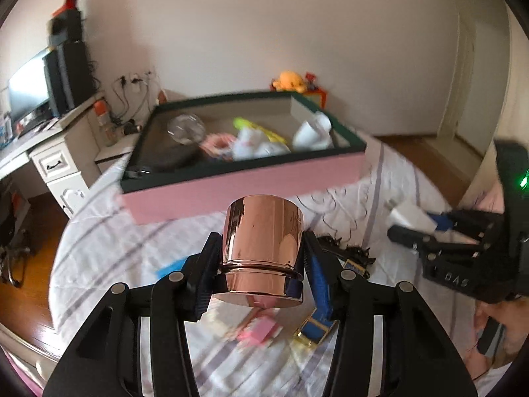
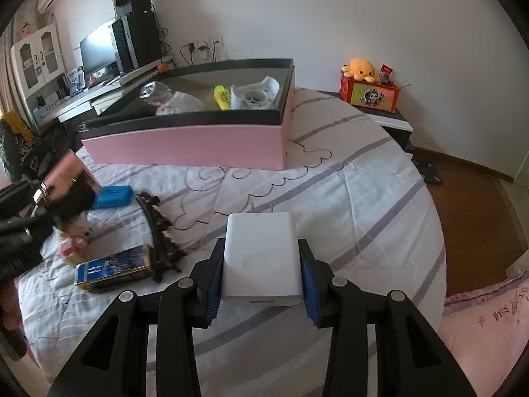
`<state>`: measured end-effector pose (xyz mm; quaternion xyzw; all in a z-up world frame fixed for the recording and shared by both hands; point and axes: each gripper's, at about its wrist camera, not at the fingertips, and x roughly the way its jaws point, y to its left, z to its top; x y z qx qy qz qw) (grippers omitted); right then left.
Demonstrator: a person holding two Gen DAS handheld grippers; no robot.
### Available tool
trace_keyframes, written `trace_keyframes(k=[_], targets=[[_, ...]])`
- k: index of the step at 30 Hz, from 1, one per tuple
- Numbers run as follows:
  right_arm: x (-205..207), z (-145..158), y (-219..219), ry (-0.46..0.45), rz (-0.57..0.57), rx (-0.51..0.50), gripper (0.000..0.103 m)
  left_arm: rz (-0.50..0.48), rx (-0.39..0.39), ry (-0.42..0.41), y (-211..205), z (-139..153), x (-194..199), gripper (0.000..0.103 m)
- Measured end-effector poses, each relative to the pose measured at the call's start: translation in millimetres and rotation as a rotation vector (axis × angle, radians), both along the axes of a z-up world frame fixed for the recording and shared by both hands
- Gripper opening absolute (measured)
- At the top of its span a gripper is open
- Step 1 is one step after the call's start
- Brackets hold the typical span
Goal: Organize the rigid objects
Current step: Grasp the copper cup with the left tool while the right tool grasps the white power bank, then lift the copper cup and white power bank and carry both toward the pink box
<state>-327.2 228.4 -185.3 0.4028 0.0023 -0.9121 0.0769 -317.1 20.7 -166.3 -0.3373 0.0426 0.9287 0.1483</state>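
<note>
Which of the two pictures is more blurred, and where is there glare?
Left wrist view: motion blur smears the pink box and bedspread; window glare streaks the copper cup in the left gripper. Right wrist view: mostly sharp; the white charger in the right gripper is crisp.

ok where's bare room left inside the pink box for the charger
Free: the pink box floor along its back wall, and the front corner under the white cup. Crowded: the middle, with the clear bottle and yellow highlighter.
</note>
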Motion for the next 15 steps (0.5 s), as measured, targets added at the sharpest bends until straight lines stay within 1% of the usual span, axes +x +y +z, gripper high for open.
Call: trace_keyframes(k=[2,4,6,10,15], targets=[[6,4,-4,0.003,0.015,0.002,0.041,0.008,0.019,0.016,-15,9,12,0.049],[12,7,-9,0.002,0.03,0.002,0.041,0.027,0.008,0.028,-25,12,22,0.05],[19,8,-14,-0.004,0.044,0.011,0.041,0.038,-0.013,0.021,-35,9,32,0.05],[30,6,-22,-0.011,0.052,0.021,0.041,0.063,-0.028,-0.038,-52,-11,41,0.05],[38,-5,-28,-0.041,0.05,0.039,0.041,0.074,-0.044,-0.116,-59,-44,46,0.05]])
